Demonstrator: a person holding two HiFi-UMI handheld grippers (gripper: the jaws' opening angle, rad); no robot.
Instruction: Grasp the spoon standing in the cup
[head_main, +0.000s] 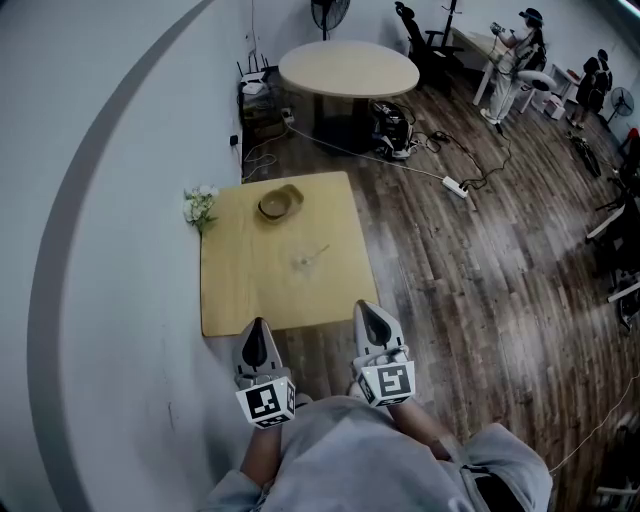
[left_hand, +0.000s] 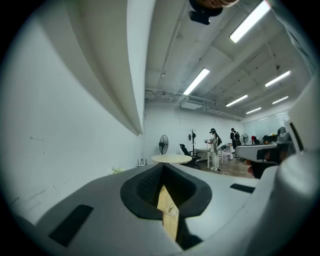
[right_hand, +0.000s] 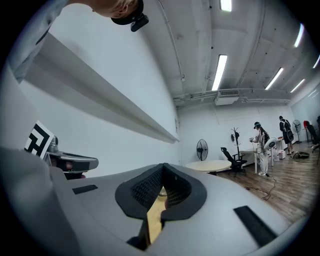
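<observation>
A small clear cup stands right of centre on the low wooden table, with a spoon leaning out of it toward the right. Both grippers hover short of the table's near edge, well apart from the cup. My left gripper is shut and holds nothing; my right gripper is shut and empty too. In the left gripper view the closed jaws leave a thin slit that shows the tabletop and the cup. The right gripper view's shut jaws show a strip of table.
A wooden bowl sits at the table's far side and a bunch of white flowers at its far left corner by the wall. Beyond stand a round table, a power strip with cables, and people at the far right.
</observation>
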